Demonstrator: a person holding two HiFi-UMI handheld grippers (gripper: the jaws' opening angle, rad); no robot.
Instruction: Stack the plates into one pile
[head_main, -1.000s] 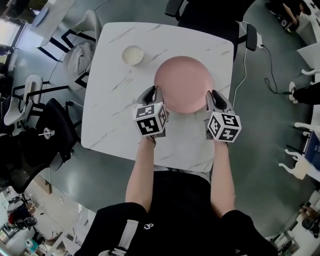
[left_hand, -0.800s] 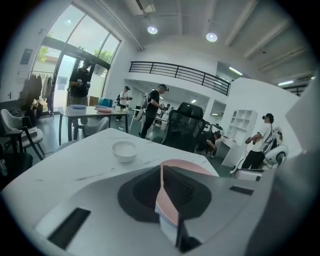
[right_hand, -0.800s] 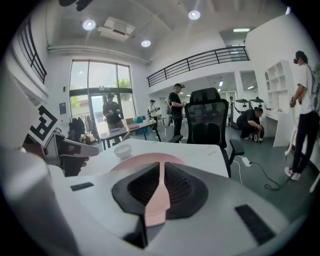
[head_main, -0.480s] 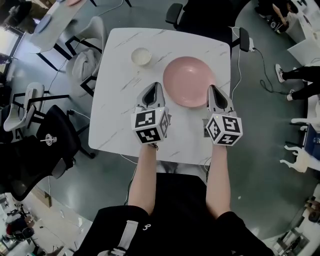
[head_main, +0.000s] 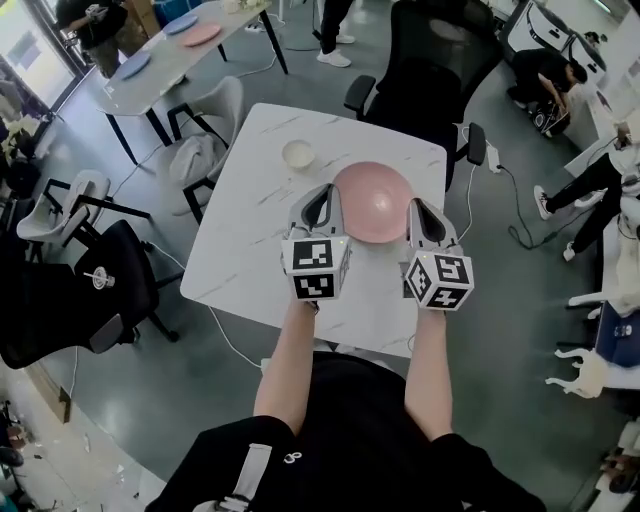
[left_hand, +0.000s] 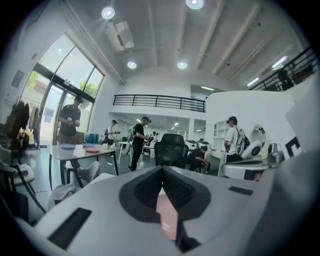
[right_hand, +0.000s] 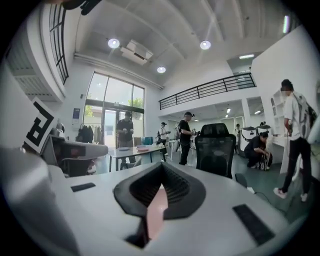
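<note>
1. Both pairs of jaws are closed tip to tip with nothing clamped. In its own view the left gripper (left_hand: 162, 170) shows only a sliver of pink through the gap behind its tips, and the right gripper (right_hand: 161, 186) shows the same.
2. That pink appears to be the plate (head_main: 373, 200) lying below the jaws, not something they hold. From the head view it rests flat on the table (head_main: 250, 250), at 12 o'clock from the grippers. The left tips lie over its rim near 8 o'clock and the right tips over its rim near 4 o'clock.
3. Whether the plate is a single one or already a pile cannot be told from above.
4. A small white dish (head_main: 298, 153) sits at 10 o'clock from the plate, apart from it.
5. No other plate shows on this table. More lie on a far table (head_main: 165, 60) at 10 o'clock, so the stacking here is probably done or paused.
6. If a lift follows, the jaws should open before they descend, since closed tips would only push the rim.
7. A good grip would likely take the rim at opposite sides, 9 and 3 o'clock, with both grippers level so the plate does not tip.
8. Setting down should be centred and slow, with the jaws released only once the plate rests.
</note>
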